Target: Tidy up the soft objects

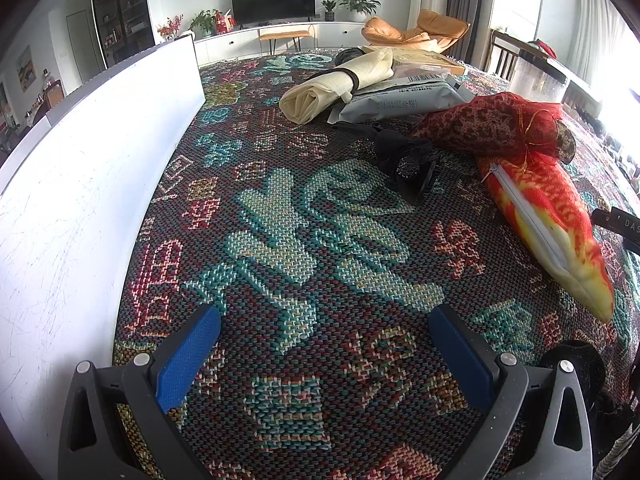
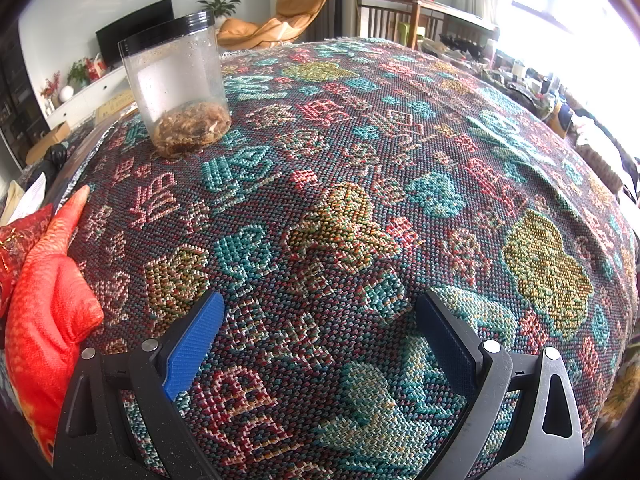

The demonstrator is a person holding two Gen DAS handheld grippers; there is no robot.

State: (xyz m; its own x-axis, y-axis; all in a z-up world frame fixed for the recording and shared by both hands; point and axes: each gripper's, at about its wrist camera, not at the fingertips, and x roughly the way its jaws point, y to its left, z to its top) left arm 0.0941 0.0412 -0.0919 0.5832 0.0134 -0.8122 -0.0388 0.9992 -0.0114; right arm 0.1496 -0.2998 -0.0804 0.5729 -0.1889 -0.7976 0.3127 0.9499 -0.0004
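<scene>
1. While both grippers are hovering low over the woven patterned tablecloth, the left gripper is holding its blue-padded jaws spread wide with nothing between them.
2. The right gripper is likewise keeping its jaws wide apart and empty, over a bare stretch of cloth.
3. A red and yellow fish-shaped plush with a white zipper is lying toward the table's right edge in the left wrist view; it is showing again at the left margin of the right wrist view.
4. A red organza pouch is resting against the plush's far end.
5. A black crumpled fabric item is lying just beside the pouch.
6. A rolled cream cloth bag and a grey packet are sitting near the far edge.
7. A white board is standing along the left edge.
8. A clear plastic jar with a black lid is standing upright toward the far-left corner in the right wrist view, brownish fluff sitting at its bottom.
</scene>
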